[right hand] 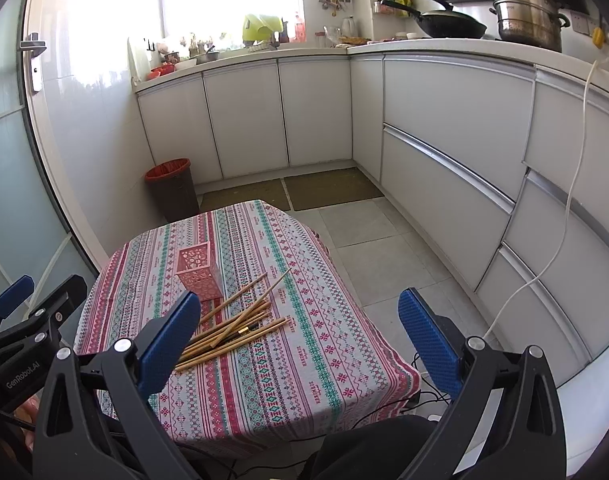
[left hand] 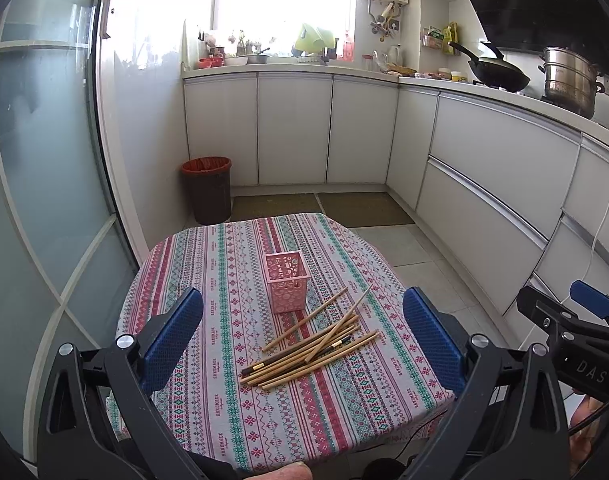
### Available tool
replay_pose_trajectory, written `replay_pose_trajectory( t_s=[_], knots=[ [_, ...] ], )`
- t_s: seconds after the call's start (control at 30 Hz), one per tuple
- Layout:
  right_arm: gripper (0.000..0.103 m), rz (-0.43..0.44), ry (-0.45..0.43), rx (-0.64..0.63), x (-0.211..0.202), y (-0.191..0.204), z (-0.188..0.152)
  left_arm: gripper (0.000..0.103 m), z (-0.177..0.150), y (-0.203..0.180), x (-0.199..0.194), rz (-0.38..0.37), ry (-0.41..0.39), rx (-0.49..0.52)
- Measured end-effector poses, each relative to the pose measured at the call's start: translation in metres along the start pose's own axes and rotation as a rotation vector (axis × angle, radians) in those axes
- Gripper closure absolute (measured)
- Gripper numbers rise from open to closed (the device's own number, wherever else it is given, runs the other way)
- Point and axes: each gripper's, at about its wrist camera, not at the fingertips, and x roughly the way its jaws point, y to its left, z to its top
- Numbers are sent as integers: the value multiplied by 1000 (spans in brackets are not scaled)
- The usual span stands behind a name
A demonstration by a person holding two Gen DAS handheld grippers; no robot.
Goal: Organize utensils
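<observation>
Tablecloth [left hand: 224,360]: white ground with lengthwise bands of red, pink and teal folk motifs (diamonds, crosses, small flowers) and rows of dark lettering.
Holder [left hand: 286,282]: pale pink, walls pierced with circles and crescents.
Chopsticks [left hand: 316,344]: light tan wood; one or two dark with a gold band.
Left gripper [left hand: 302,336]: black frame, silver screw heads, blue dimpled pads.
Right gripper [right hand: 300,338]: the same black, silver and blue.
Bin [left hand: 207,190]: dark brown with a red liner at the rim.
Cabinets [left hand: 292,128]: plain white with silver edging.
Wok [left hand: 500,72]: black.
Steamer pot [left hand: 570,80]: shiny steel.
Floor mats [left hand: 364,208]: olive brown.
</observation>
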Motion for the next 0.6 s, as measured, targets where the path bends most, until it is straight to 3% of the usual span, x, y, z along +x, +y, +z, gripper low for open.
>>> replay_pose_trajectory(
  t_s=[0.6],
  knots=[
    [7,4,3,3,-1,0,-1,7,0,-1,0,1,-1,1]
  ],
)
